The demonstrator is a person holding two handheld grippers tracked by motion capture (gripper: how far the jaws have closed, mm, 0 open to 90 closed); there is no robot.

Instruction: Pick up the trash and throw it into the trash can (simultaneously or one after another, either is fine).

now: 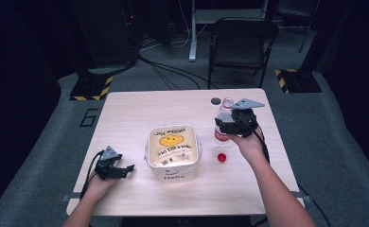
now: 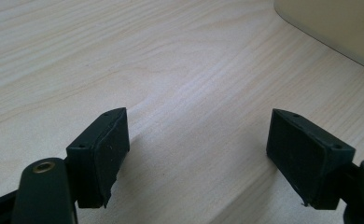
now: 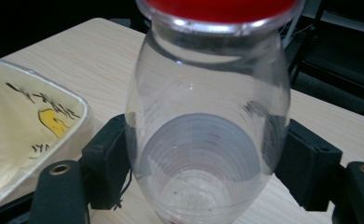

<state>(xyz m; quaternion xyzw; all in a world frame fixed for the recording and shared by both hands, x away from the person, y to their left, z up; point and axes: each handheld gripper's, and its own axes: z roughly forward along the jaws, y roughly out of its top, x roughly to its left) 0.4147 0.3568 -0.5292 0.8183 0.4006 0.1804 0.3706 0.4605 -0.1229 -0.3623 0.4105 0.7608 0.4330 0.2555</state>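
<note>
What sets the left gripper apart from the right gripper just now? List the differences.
The left gripper is open with nothing between its fingers; the right gripper is shut on a clear plastic bottle. The left gripper sits low over the table near its front left; the right gripper is at the far right side. Both are black, hand-held, with a grey plate on top.
</note>
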